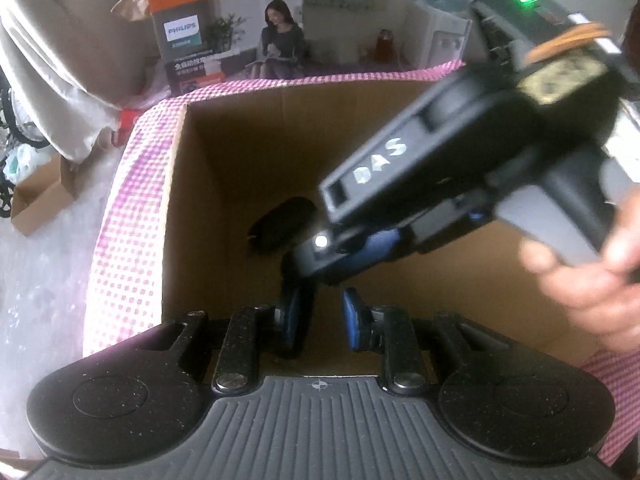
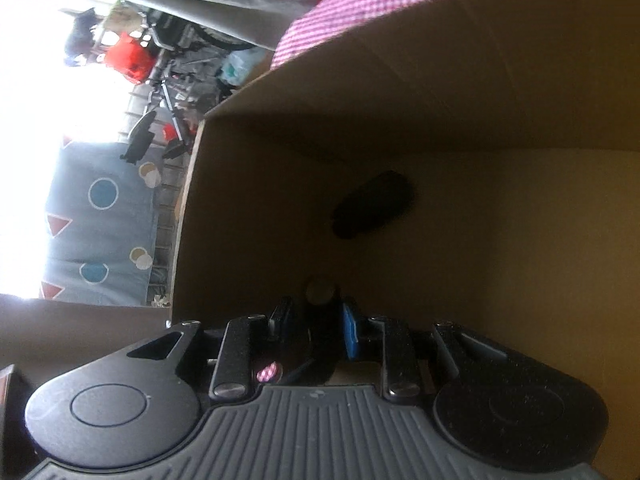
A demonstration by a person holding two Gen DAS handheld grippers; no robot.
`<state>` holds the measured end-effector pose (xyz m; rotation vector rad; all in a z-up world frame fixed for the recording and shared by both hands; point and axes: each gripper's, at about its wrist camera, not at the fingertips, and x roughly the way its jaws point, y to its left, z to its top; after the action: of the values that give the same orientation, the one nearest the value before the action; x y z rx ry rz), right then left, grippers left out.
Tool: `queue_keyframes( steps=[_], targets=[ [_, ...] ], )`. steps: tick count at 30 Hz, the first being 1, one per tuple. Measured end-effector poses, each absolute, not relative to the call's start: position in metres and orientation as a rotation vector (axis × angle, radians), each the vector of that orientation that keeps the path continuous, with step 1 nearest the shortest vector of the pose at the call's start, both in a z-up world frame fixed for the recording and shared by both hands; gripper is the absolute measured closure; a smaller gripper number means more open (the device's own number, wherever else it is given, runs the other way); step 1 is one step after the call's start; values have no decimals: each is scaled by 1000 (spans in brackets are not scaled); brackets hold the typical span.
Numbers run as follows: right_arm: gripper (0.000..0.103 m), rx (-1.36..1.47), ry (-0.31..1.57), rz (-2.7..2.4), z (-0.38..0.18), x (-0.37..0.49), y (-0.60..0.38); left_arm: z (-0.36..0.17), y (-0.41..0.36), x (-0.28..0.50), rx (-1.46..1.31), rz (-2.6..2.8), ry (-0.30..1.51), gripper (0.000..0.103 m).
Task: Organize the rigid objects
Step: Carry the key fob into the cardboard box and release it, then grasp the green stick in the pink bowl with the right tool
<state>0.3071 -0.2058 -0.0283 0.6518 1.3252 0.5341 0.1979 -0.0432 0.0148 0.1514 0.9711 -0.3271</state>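
Over the box (image 1: 304, 136), your left tongs (image 1: 320, 320) hang with a gap between the blue pads and nothing in it. From this wrist you see the right tongs (image 1: 320, 256) reaching down into the box from the right, your hand (image 1: 588, 280) on the grip, and a dark oblong thing (image 1: 280, 228) lying on the box floor just beyond them. A pink checked cloth (image 1: 120, 240) skirts the box. From the right wrist, the tongs (image 2: 316, 332) sit inside the box (image 2: 480, 120), closed on a small dark item with a round tan end (image 2: 320, 292); I cannot name it. The oblong thing (image 2: 374, 204) lies ahead, apart. You look to be at the drop: lower near the floor, clear of that piece, then part the pads.
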Motion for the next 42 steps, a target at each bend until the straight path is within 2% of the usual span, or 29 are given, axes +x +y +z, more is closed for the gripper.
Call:
queue_keyframes(
  steps=[4,7,10,23,30,36,42],
  targets=[
    [75,681,1344,539,-37,312,-200,23,-37,196,103,-328,948,77],
    [74,694,1322,550,-33,308,-200,34,-28,190,53,-334,914,69],
    [73,715,1283,549,-21,301,-213,47,-20,181,4,-327,871,66],
    [73,745,993,586,67,196,-280,102,3,108,-123,-407,692,62],
    [73,688,839,591,68,92,-301,69,-3,76,-63,-444,809,62],
    [73,599,884,523,21,38,-275,25,-22,59,-33,-539,923,63],
    [73,519,907,451,-5,29,-253,5,-52,57,98,-566,900,67]
  ],
)
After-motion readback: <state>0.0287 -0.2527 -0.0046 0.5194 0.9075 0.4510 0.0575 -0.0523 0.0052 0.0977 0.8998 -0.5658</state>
